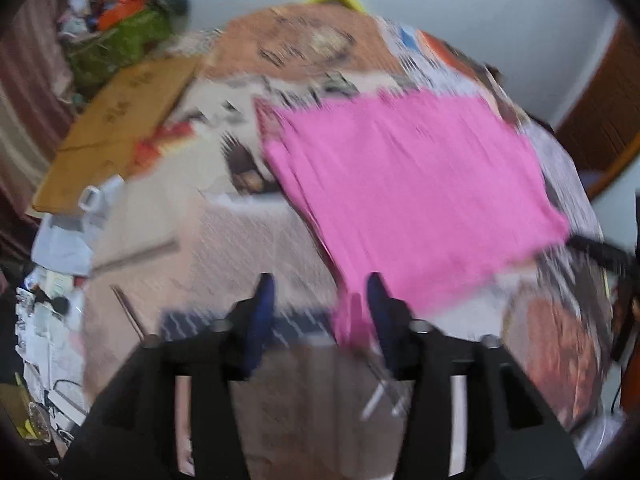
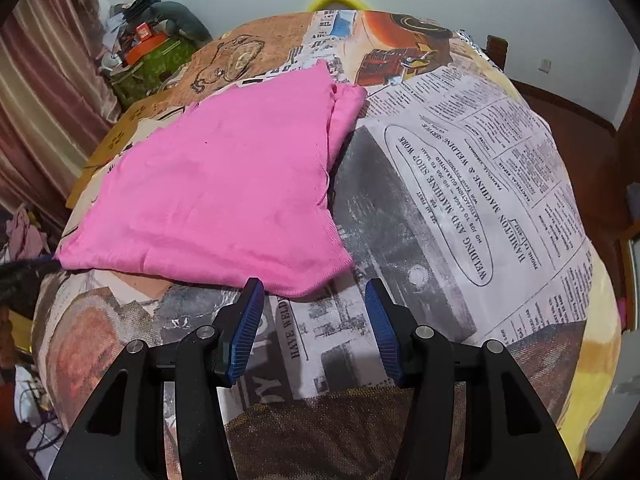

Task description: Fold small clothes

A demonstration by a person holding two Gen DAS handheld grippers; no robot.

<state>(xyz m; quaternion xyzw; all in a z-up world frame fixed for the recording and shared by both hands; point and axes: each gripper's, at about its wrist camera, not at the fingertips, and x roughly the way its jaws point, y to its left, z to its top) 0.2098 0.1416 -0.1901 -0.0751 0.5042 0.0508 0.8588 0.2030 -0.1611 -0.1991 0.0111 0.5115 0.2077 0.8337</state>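
A pink garment (image 2: 224,184) lies folded flat on a bed covered with a newspaper-print blanket (image 2: 460,184). My right gripper (image 2: 314,312) hovers just short of the garment's near corner, jaws open, with only blanket between the blue pads (image 2: 248,328). The left wrist view is smeared by motion. There the pink garment (image 1: 412,192) stretches ahead and to the right, and a narrow pink flap hangs just inside the right pad (image 1: 380,312) of my left gripper (image 1: 320,304). Its jaws stand apart and do not pinch the cloth.
A flattened cardboard box (image 1: 116,128) lies at the bed's far left. Behind it a green box heaped with clutter (image 2: 156,56) stands by the striped curtain (image 2: 44,92). Cables and papers litter the floor at left (image 1: 44,340). Something yellow (image 2: 336,0) peeks over the bed's far edge.
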